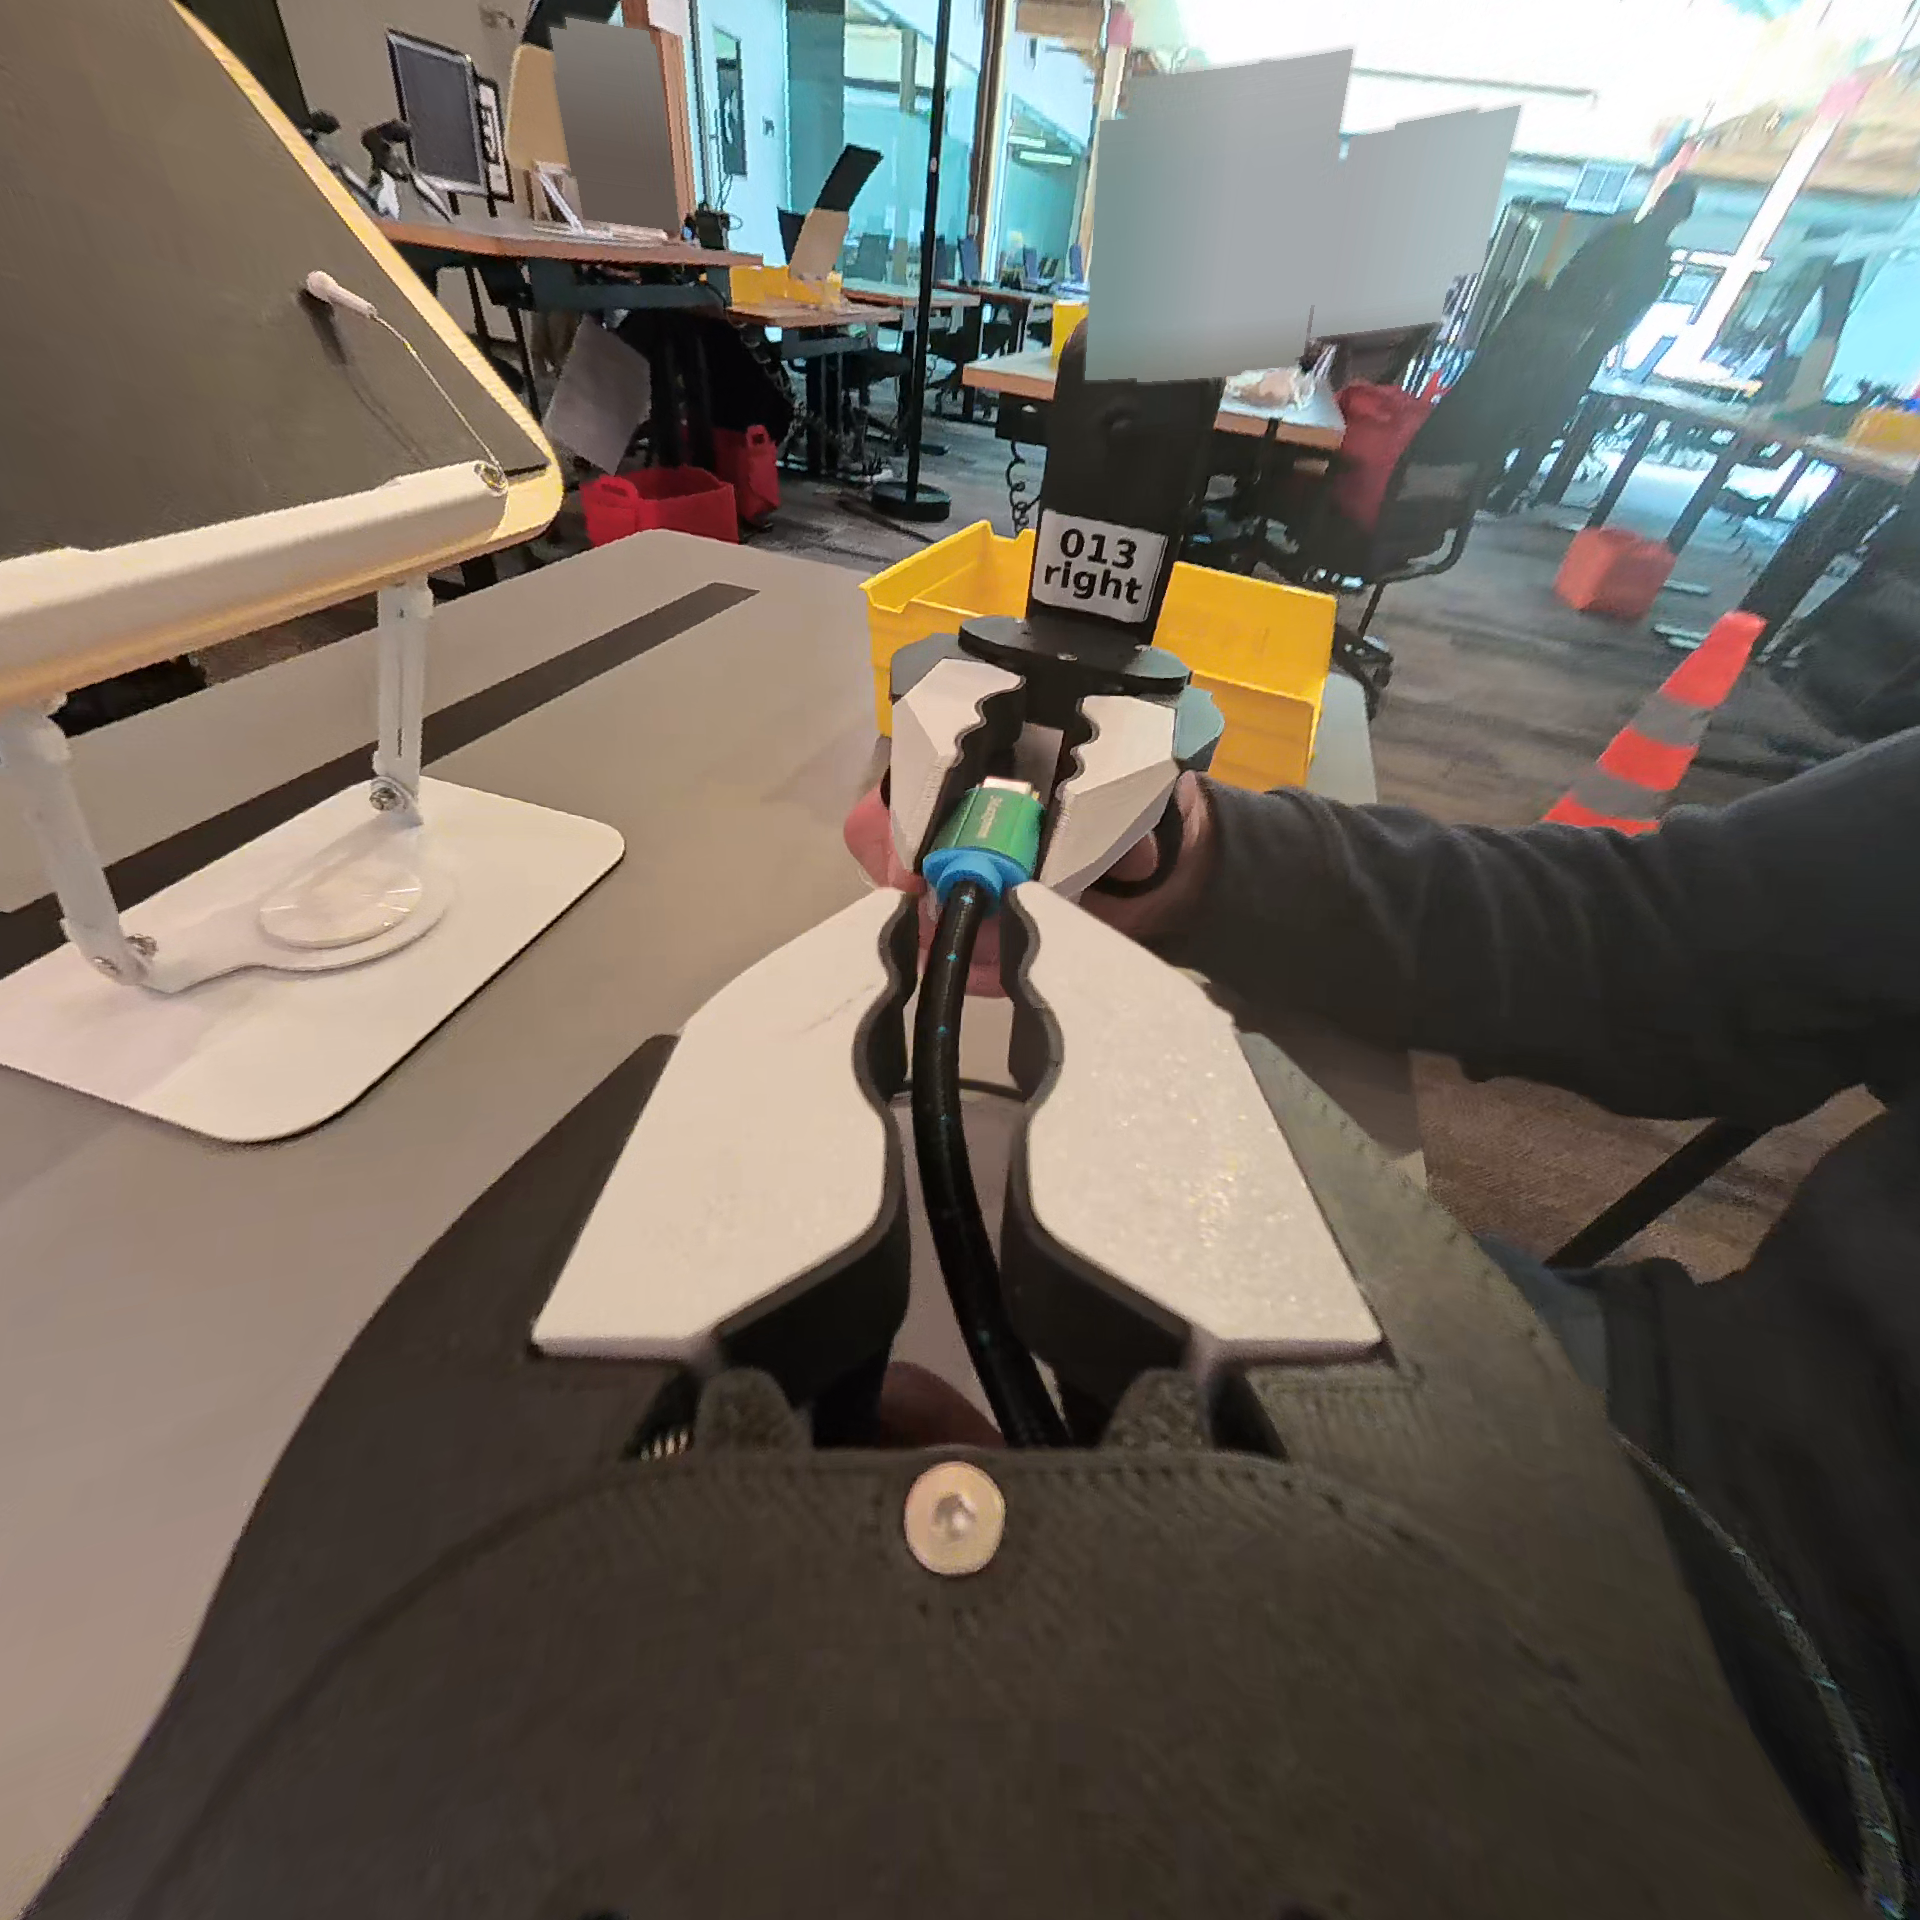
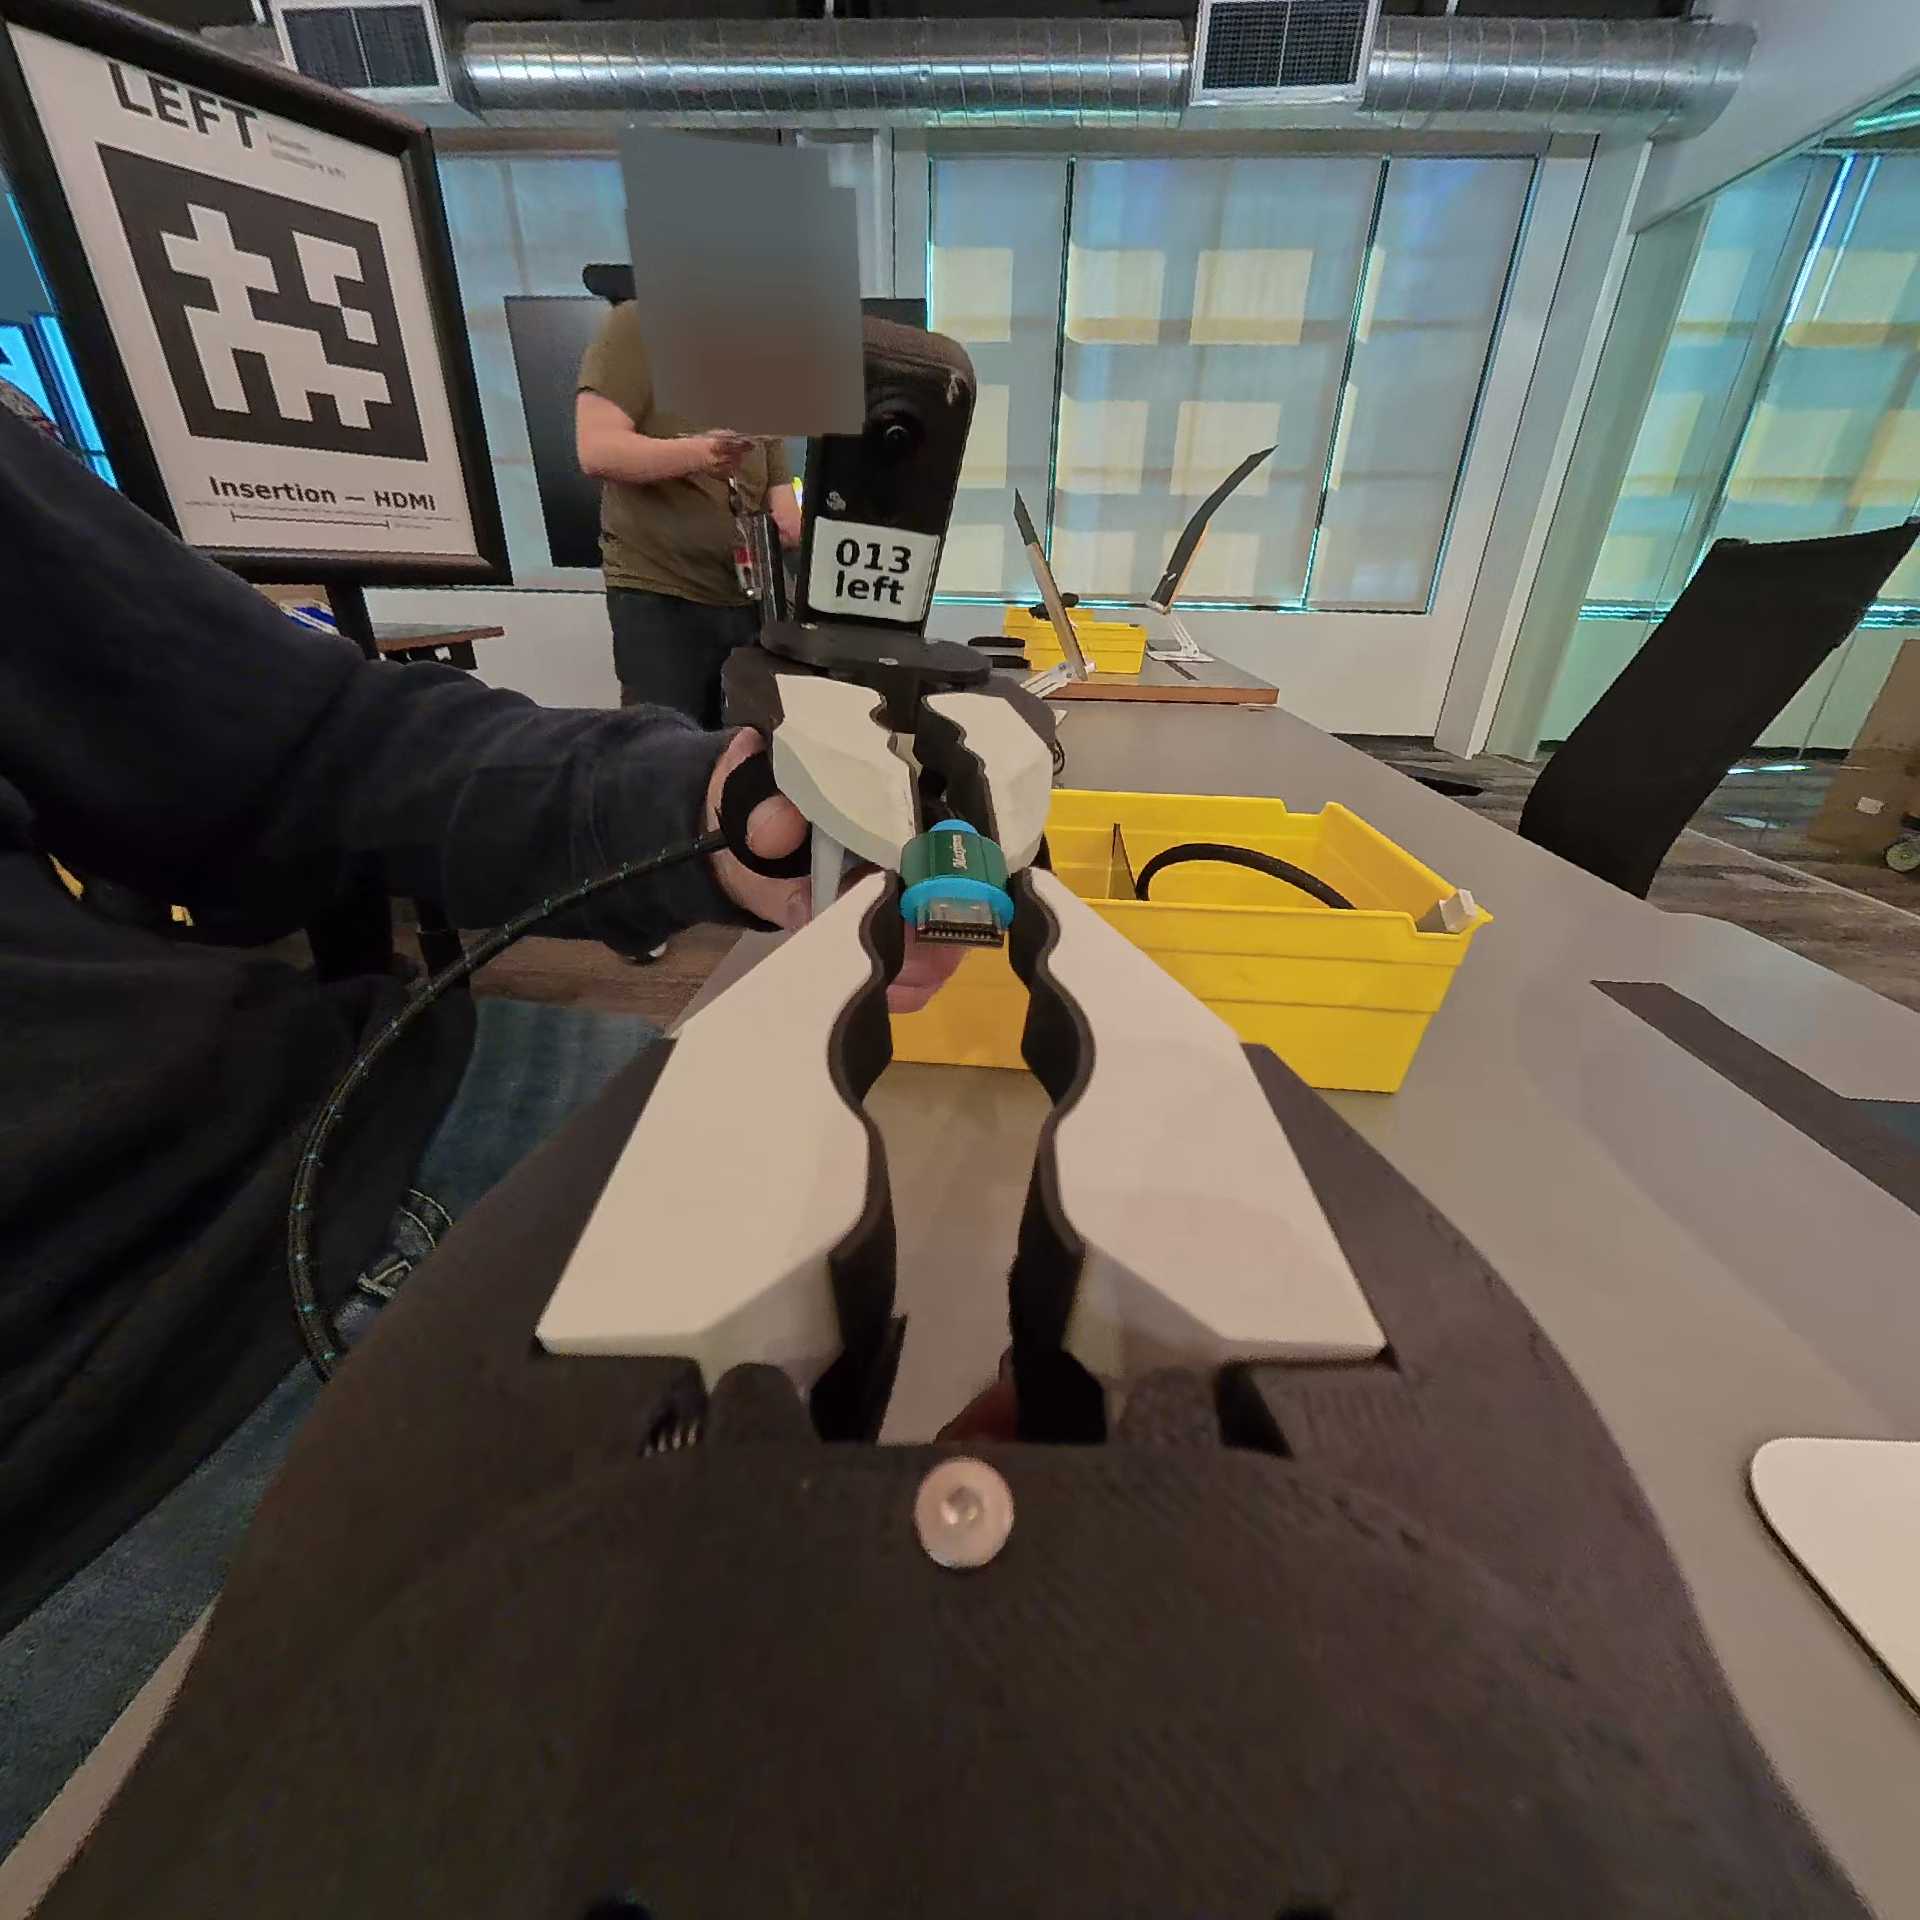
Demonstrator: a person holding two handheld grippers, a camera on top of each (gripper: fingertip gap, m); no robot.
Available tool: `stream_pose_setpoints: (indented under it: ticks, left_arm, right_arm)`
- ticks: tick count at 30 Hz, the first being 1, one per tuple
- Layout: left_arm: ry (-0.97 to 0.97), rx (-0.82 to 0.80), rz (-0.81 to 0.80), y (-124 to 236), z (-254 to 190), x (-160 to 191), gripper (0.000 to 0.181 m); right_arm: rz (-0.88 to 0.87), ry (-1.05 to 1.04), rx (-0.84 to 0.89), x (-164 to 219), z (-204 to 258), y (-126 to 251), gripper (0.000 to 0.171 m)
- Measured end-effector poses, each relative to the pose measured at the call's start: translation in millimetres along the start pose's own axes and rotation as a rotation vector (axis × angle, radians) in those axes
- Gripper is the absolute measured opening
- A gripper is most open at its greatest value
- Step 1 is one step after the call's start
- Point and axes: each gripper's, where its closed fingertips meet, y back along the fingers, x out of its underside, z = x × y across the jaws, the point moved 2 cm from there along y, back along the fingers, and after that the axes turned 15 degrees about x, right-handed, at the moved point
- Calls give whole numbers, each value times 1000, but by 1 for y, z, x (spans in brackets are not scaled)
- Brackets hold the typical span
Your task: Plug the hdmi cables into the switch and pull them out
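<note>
Midair, left tool (image 1: 961, 925) pinching cable (image 1: 951, 1122); green plug (image 2: 951, 883) points lengthwise into spread right tool (image 2: 956, 925).

plug (image 2: 954, 871) green w/ blue collar, silver tip | cable (image 1: 951, 1101) black braid, tiny blue flecks | tool fingers (image 1: 748, 1132) white, black wavy pads | bin (image 2: 1247, 966) bright yellow | surface (image 1: 644, 717) grey, dark stripe | cone (image 1: 1662, 727) orange, grey bands

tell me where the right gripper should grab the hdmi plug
On the hdmi plug's green shell, pinching its side faces, coming from the tip end: the metal tip faces the right gripper and the left gripper occupies the cable end.
</note>
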Motion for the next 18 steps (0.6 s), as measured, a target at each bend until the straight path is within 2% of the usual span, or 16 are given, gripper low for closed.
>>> stream_pose_setpoints:
  ticks: [8,18]
  left_arm:
    - [-23,-10,-63,-2,-1,0,11]
    - [-60,-23,-55,-3,-4,-4,11]
  right_arm:
    - [-21,-45,-17,0,0,1,18]
    - [-39,-60,-31,-3,1,3,18]
